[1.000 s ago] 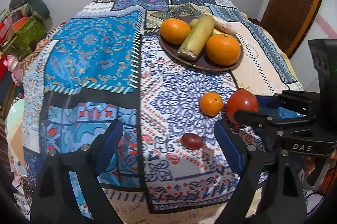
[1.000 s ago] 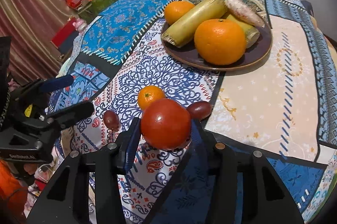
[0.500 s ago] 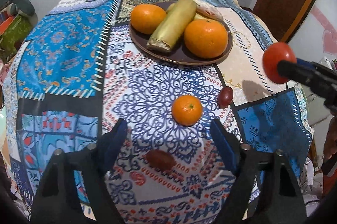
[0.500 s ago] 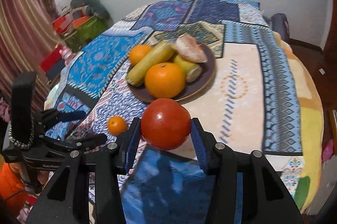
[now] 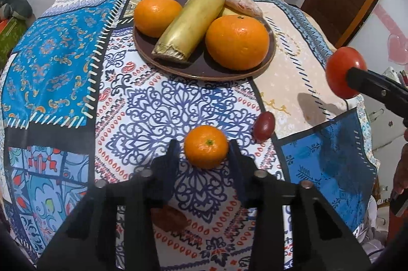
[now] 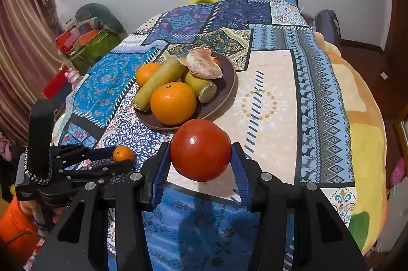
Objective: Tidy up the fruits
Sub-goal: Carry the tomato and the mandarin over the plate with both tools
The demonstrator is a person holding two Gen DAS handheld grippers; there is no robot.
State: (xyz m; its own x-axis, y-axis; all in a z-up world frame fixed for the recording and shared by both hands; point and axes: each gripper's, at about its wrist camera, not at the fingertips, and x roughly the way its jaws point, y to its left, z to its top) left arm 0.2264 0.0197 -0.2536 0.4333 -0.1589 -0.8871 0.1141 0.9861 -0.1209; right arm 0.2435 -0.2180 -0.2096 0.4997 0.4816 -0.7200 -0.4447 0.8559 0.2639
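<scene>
Since the earlier frame, the left gripper (image 5: 205, 143) has advanced past a dark red fruit (image 5: 169, 218) to the small mandarin (image 5: 206, 150), and the right gripper (image 6: 200, 151) has carried the tomato (image 6: 200, 149) up off the patchwork cloth (image 5: 63, 62).

Left wrist view: the left jaws are closing, with the mandarin between the fingers (image 5: 171, 156); whether the pads already press on it cannot be told. The mandarin sits on the cloth toward the near edge of the table. A 2nd dark red fruit (image 5: 264, 125) lies just beside it, on the side of the right gripper. The 1st is partly hidden under the gripper, nearer the edge.

Right wrist view: the right fingers pinch the tomato, 1 pad on each flank, holding it in the air short of the brown plate (image 6: 225, 92).

The plate stands mid-table and holds 2 oranges (image 6: 173, 103), 2 yellow-green stalk pieces (image 6: 158, 82) and a peeled citrus segment (image 6: 204, 63).
</scene>
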